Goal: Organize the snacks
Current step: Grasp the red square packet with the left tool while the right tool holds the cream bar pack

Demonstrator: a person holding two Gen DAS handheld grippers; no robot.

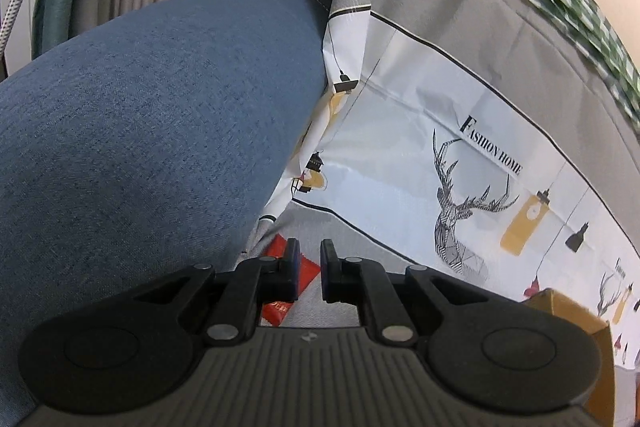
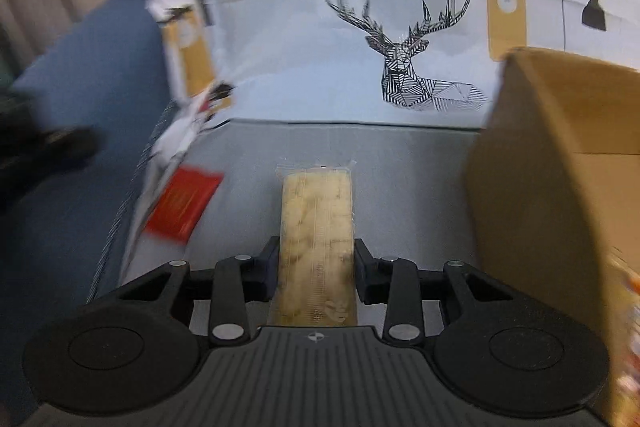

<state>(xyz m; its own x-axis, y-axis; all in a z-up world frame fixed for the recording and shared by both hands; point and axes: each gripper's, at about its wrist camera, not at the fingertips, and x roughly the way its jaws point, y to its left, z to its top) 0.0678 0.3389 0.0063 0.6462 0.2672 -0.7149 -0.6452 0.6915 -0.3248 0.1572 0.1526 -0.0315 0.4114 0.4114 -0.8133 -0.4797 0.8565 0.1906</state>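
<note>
Right gripper (image 2: pixel 316 269) clenched on a long clear-wrapped snack bar (image 2: pixel 317 227), held out over the grey floor of a fabric bin (image 2: pixel 400 155). Crowded on the right by a cardboard box (image 2: pixel 552 195); deer-printed wall straight ahead. Red packet (image 2: pixel 182 205) lying flat by the bin's left wall. Open floor between packet and box. Left gripper (image 1: pixel 309 269) released, jaws slightly apart, nothing between them, above the red packet (image 1: pixel 298 273). Hemmed on the left by a blue cushion (image 1: pixel 140 131) pressing the bin's rim.

Clear glossy plastic wrapped the snack (image 2: pixel 318 227); the box (image 2: pixel 560 187) was matt cardboard, the cushion (image 1: pixel 140 127) rough blue denim-like cloth.
</note>
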